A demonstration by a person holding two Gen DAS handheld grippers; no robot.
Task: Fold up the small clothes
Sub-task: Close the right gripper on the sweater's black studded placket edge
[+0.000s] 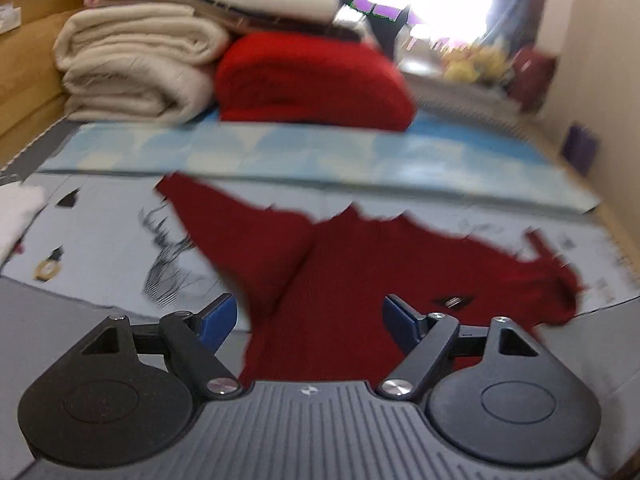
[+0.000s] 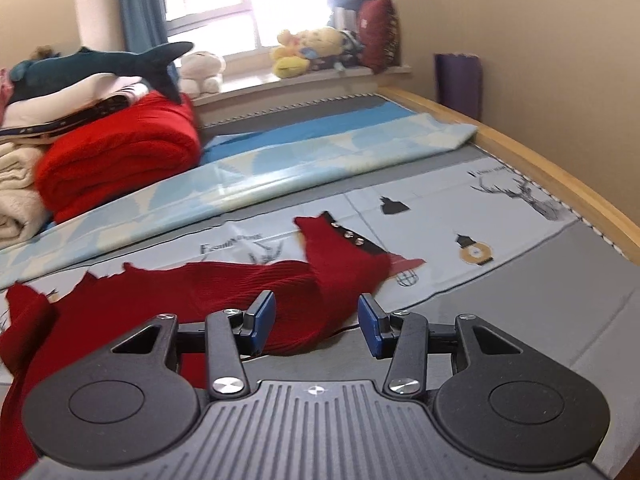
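Two grippers, left (image 1: 310, 316), right (image 2: 317, 322), jaws apart; red garment (image 1: 344, 264) unfolded

Printed bedsheet (image 2: 440, 216), right wrist view: line of lettering beside a small deer sketch, too blurred to read beyond an apparent initial "E". Second short dark line above the large deer drawing (image 2: 528, 196), illegible. Left wrist view: motion-blurred, no readable text. No brands or numbers legible anywhere.

dark red ribbed knit garment (image 1: 340, 264) (image 2: 224, 284), lying unfolded and rumpled on the printed bed sheet (image 2: 520, 240); one sleeve angled outward, a dark band with small metal studs (image 2: 352, 236) at the raised end.
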